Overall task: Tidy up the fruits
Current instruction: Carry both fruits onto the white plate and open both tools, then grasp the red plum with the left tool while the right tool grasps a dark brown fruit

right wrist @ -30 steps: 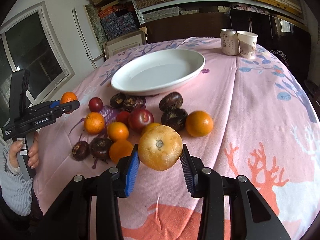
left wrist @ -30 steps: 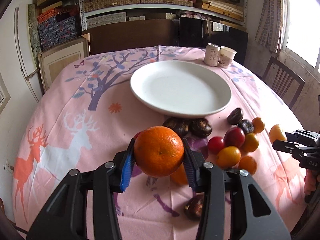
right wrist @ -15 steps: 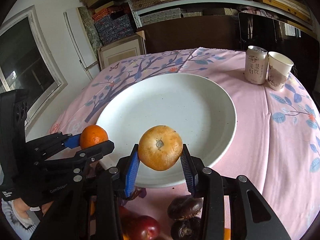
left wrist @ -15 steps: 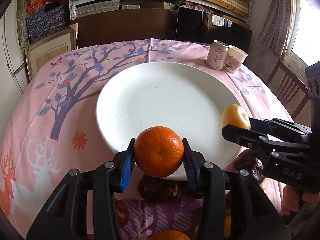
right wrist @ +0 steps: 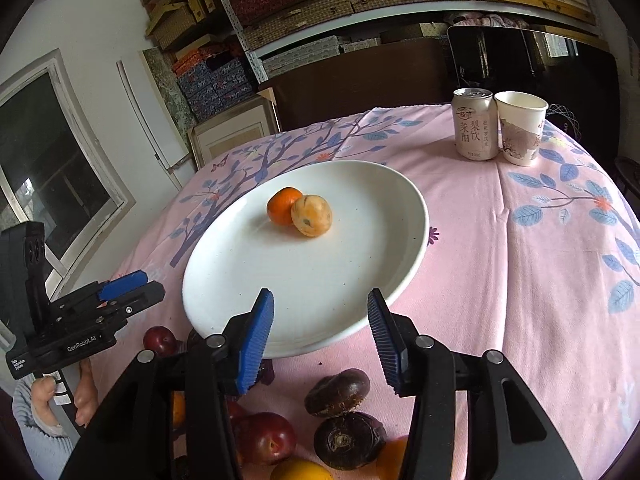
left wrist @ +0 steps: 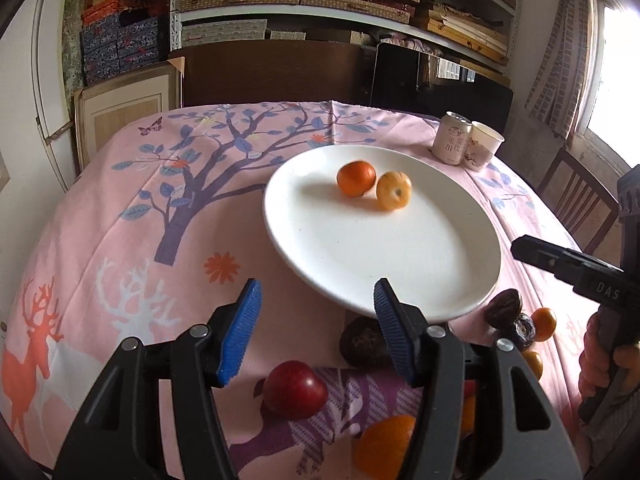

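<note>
Glossy round orange (left wrist: 356, 179) touching smooth yellow fruit (left wrist: 394, 191) on white plate (left wrist: 400, 272); both hand-held grippers released, empty.

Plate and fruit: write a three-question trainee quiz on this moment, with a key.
1. True or false: the left gripper holds a fruit.
2. How many fruits lie on the white plate?
3. Beside the can stands: A) a bowl B) a paper cup C) a bottle.

Key:
1. False; its fingers are spread, as are the right gripper's.
2. Two: an orange touching a yellow-tan fruit.
3. B, the paper cup.
</note>
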### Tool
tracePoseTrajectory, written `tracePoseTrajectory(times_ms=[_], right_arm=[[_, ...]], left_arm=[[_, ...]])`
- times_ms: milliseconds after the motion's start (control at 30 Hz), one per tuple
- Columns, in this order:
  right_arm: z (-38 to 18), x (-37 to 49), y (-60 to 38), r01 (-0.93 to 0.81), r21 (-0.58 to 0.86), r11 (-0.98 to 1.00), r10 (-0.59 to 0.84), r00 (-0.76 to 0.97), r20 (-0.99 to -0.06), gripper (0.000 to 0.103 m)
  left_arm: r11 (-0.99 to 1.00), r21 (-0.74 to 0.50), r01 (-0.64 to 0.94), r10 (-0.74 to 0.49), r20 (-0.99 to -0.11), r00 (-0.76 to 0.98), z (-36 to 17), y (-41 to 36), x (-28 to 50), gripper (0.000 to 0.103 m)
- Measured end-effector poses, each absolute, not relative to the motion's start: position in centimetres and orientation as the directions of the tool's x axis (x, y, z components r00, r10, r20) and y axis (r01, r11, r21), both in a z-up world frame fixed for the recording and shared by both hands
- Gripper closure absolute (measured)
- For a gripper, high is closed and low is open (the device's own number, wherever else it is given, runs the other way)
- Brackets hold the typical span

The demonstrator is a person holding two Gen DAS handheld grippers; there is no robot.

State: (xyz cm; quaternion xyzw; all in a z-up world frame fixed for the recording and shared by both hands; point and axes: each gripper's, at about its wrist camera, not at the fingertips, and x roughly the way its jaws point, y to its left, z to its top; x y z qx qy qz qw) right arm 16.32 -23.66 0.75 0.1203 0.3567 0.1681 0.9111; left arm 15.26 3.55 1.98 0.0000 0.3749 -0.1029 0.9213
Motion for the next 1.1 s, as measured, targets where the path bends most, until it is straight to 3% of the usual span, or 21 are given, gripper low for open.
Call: tracePoseTrajectory(times_ms=[67, 200, 433, 567, 700, 1100], right_arm=[[0.9, 15.5, -24.5, -0.215, 0.364, 0.906, 0.403, 0.700, -0.590, 0.042], [0.9, 14.5, -25.4, -0.220, 0.391, 0.894, 0.424, 0.698, -0.577, 0.040], [0.4, 14.2, -26.3, -0.180, 0.401, 0.898, 0.406, 0.689, -0.600, 0.033], [0.2, 14.2, -26.2, -0.185, 0.398, 0.898, 0.409, 0.682, -0.606, 0.032], [0.1, 14.1, -26.1, -0.188, 0.396, 0.899, 0.410, 0.680, -0.608, 0.032], [-1.3, 13.7, -23.9, -0.234, 0.315, 0.920, 0.391, 0.612, -0.688, 0.032]], left_arm=[[0.975, -0.052, 0.214, -0.188, -0.706, 0.683, 1.3, 3.3, 14.3, 0.046], [0.969, 0.016, 0.245, -0.158, -0.723, 0.673, 0.2, 2.4, 13.0, 0.045], [0.974, -0.035, 0.223, -0.170, -0.763, 0.624, -1.3, 3.8, 13.0, 0.045], [0.976, -0.041, 0.213, -0.164, -0.783, 0.600, -2.2, 3.9, 13.3, 0.049], [0.978, -0.060, 0.200, -0.169, -0.789, 0.591, -2.6, 4.4, 13.9, 0.064], [0.976, -0.047, 0.212, -0.168, -0.784, 0.597, -2.5, 4.0, 13.9, 0.065]])
